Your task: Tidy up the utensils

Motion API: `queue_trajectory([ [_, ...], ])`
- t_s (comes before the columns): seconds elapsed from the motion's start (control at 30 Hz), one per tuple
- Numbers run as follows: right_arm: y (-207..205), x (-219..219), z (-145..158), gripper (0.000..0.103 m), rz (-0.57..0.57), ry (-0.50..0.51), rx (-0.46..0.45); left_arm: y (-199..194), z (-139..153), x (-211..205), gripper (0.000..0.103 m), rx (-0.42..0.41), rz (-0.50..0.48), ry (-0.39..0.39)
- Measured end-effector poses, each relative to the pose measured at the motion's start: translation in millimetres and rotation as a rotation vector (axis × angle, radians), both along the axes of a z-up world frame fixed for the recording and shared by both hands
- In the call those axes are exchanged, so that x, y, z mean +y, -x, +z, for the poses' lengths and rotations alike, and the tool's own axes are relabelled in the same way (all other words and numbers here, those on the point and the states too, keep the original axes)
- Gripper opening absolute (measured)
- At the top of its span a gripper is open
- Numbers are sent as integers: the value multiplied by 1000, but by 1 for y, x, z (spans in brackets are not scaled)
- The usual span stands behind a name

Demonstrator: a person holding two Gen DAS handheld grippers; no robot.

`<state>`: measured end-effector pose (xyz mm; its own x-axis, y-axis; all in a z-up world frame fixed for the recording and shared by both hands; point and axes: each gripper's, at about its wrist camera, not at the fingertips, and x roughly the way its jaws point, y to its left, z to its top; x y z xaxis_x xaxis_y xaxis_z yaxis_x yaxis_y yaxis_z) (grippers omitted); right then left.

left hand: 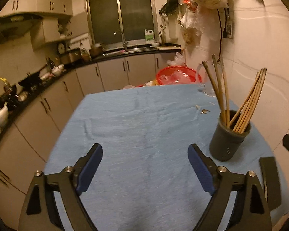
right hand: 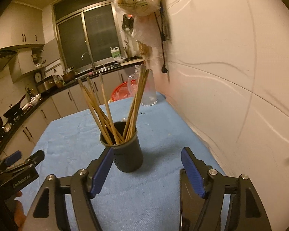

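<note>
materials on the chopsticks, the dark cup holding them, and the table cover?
Long tan chopsticks: likely bamboo or wood, matte, uneven tan tone. Dark grey round cup: matte, no glare; plastic or glazed ceramic, can't tell. Light blue table cover: soft woven cloth, like towelling, with wrinkles and a nubby surface.

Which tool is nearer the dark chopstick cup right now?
Right. The right tool sits just before the cup, one finger beside it. The left tool is off to the cup's left.
</note>
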<state>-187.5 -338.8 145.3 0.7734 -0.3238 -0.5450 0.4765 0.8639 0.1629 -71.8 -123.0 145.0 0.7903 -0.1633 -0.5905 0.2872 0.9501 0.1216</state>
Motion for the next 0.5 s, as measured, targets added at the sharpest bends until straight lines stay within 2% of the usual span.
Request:
queue_trajectory([
  [0.13, 17, 11, -4, 76, -45, -8, -5, 10, -4, 1, 92, 9, 6, -76],
  [0.2, 24, 21, -4, 76, -71, 42, -12, 16, -8, 2, 92, 8, 7, -108],
  [0.27, 29, 31, -3, 76, -70, 83, -19, 24, -9, 8, 92, -10, 11, -108],
  [0.5, 35, 48, 0, 76, -37, 128, -19, 38, -10, 20, 92, -23, -3, -79],
])
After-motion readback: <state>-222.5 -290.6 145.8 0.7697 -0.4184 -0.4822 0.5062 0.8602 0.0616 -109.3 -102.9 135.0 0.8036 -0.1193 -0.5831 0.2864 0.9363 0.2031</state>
